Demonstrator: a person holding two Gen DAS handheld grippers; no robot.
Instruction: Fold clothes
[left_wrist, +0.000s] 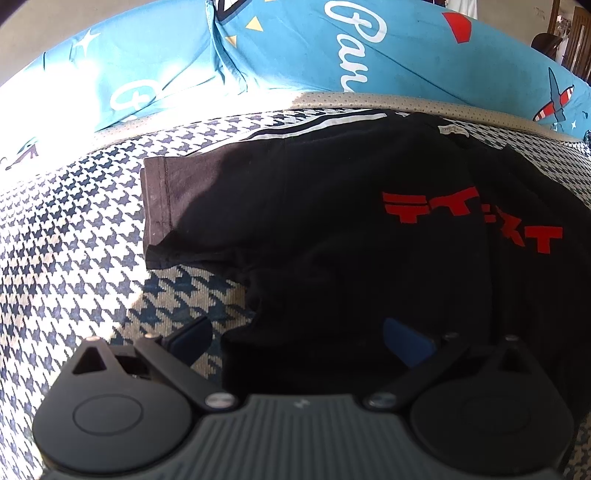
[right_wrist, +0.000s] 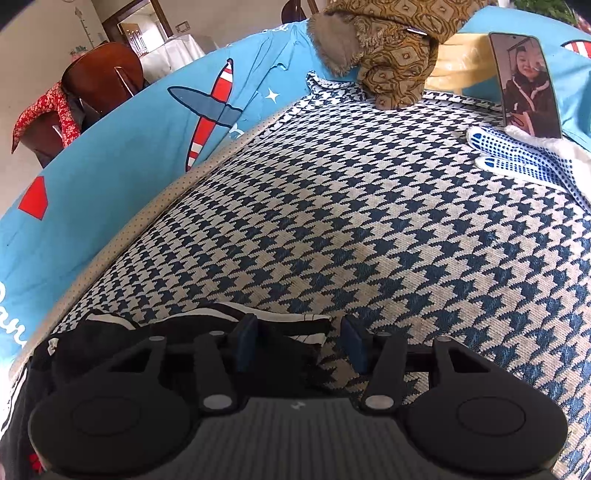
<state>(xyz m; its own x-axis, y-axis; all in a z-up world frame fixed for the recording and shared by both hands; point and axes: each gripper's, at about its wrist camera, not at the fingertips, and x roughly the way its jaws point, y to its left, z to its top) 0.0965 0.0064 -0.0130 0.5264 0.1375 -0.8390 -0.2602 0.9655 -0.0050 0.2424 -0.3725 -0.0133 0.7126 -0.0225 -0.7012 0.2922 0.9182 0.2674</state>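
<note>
Open houndstooth cover (right_wrist: 369, 221), gloves (right_wrist: 524, 158) (phone (right_wrist: 528, 85) behind) far right

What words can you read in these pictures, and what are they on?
"Pan", white cursive, cut off at the fold: blue sheet.
Red block letters, creased, seemingly upside down, unreadable: black shirt.
Neck tag: too small.
Phone: a picture, no words.

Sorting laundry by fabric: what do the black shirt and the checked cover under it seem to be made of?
Black shirt: soft matte knit, probably cotton jersey, judging by its stitched sleeve hem and limp folds. Houndstooth cover: coarse woven fabric with visible thread texture, likely upholstery-weight; the fibre cannot be told.
</note>
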